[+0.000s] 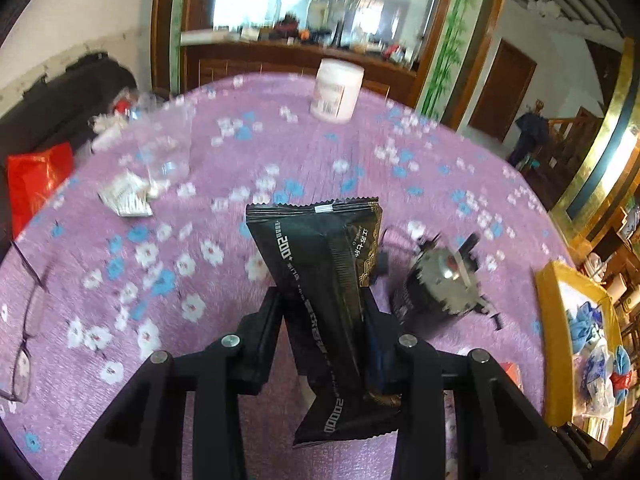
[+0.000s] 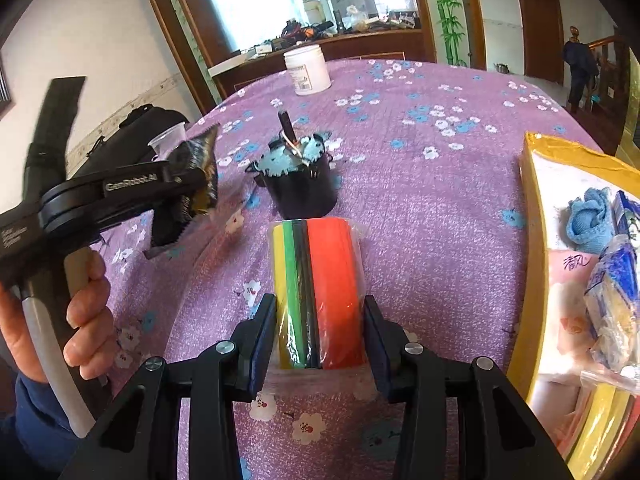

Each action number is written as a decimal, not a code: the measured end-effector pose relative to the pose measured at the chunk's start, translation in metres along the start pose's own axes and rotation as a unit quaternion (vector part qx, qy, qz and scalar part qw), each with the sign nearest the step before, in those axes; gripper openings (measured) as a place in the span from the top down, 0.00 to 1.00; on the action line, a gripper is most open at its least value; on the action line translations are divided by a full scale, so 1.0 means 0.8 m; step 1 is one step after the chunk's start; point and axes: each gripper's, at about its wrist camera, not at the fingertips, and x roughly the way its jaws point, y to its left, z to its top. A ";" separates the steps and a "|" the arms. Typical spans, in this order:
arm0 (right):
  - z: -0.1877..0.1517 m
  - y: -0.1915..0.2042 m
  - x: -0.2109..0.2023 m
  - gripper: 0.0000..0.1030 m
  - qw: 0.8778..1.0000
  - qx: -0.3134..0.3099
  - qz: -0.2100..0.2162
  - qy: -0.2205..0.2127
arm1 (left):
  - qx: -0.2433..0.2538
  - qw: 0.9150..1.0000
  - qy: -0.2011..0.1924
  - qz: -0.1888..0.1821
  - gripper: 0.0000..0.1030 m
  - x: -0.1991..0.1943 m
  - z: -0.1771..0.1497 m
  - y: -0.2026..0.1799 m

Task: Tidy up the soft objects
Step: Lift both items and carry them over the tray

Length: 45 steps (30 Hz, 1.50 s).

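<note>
Two tongs gripping: left tongs (image 1: 326, 312) pinching black foil sachet (image 1: 320, 264); right tongs (image 2: 320, 320) clamping striped plastic-wrapped roll (image 2: 318, 280).

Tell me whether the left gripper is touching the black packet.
Touching. The left wrist view shows the left gripper with both fingers pressed against the black packet, which stands pinched between them above the purple tablecloth.
</note>
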 end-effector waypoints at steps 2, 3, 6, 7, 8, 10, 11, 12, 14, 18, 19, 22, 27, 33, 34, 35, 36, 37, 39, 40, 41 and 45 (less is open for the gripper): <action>0.001 -0.001 -0.004 0.56 1.000 0.001 0.001 -0.008 | 0.012 1.000 -0.027 0.001 0.65 -0.012 0.000 -0.007; 0.002 -0.001 -0.005 0.56 1.000 0.002 -0.001 -0.011 | 0.018 0.999 -0.036 0.000 0.65 -0.016 0.001 -0.010; 0.002 -0.002 -0.007 0.56 1.000 0.005 -0.016 -0.014 | 0.035 0.998 -0.051 -0.010 0.65 -0.026 -0.002 -0.020; 0.002 -0.003 -0.007 0.56 1.000 0.006 -0.022 -0.013 | 0.038 0.998 -0.052 -0.013 0.65 -0.027 -0.003 -0.022; 0.002 -0.003 -0.008 0.56 0.999 0.008 -0.032 -0.012 | 0.041 0.998 -0.052 -0.016 0.65 -0.029 -0.003 -0.023; 0.002 -0.003 -0.012 0.56 0.999 0.008 -0.045 -0.017 | 0.043 0.997 -0.054 -0.021 0.65 -0.031 -0.003 -0.025; 0.003 -0.001 -0.015 0.56 0.998 0.006 -0.052 -0.018 | 0.043 0.997 -0.056 -0.024 0.65 -0.033 -0.002 -0.025; 0.003 0.000 -0.016 0.56 0.998 0.006 -0.056 -0.019 | 0.044 0.997 -0.058 -0.028 0.65 -0.034 -0.002 -0.026; 0.003 0.002 -0.020 0.56 0.998 0.005 -0.064 -0.021 | 0.046 0.997 -0.062 -0.031 0.65 -0.036 -0.002 -0.027; 0.002 0.007 -0.024 0.56 0.997 0.004 -0.072 -0.021 | 0.050 0.996 -0.067 -0.040 0.65 -0.043 -0.005 -0.031; 0.002 0.008 -0.025 0.56 0.997 0.004 -0.073 -0.021 | 0.053 0.995 -0.068 -0.043 0.65 -0.044 -0.005 -0.032; 0.003 0.009 -0.027 0.56 0.997 0.006 -0.074 -0.021 | 0.057 0.995 -0.070 -0.048 0.65 -0.046 -0.006 -0.035; 0.003 0.011 -0.032 0.56 0.997 0.005 -0.079 -0.024 | 0.062 0.994 -0.074 -0.055 0.65 -0.048 -0.008 -0.037; 0.003 0.010 -0.044 0.56 0.996 0.008 -0.083 -0.030 | 0.075 0.992 -0.081 -0.064 0.65 -0.052 -0.011 -0.044; 0.004 0.009 -0.047 0.56 0.996 0.009 -0.083 -0.032 | 0.077 0.991 -0.082 -0.066 0.65 -0.053 -0.012 -0.046; 0.005 0.008 -0.051 0.56 0.996 0.012 -0.083 -0.035 | 0.080 0.991 -0.082 -0.068 0.65 -0.054 -0.012 -0.048; 0.005 0.007 -0.055 0.56 0.996 0.012 -0.083 -0.037 | 0.083 0.991 -0.081 -0.070 0.65 -0.054 -0.013 -0.050; 0.006 0.006 -0.058 0.56 0.996 0.013 -0.084 -0.039 | 0.087 0.990 -0.080 -0.073 0.65 -0.055 -0.014 -0.052; 0.005 0.003 -0.066 0.56 0.995 0.016 -0.086 -0.044 | 0.094 0.989 -0.078 -0.077 0.65 -0.056 -0.016 -0.058; 0.006 0.002 -0.070 0.56 0.995 0.018 -0.086 -0.046 | 0.098 0.989 -0.077 -0.080 0.65 -0.058 -0.017 -0.061; 0.006 -0.002 -0.075 0.56 0.995 0.021 -0.086 -0.048 | 0.103 0.988 -0.075 -0.085 0.65 -0.060 -0.019 -0.065; 0.006 -0.018 -0.093 0.56 0.994 0.041 -0.084 -0.058 | 0.125 0.985 -0.077 -0.094 0.65 -0.073 -0.026 -0.082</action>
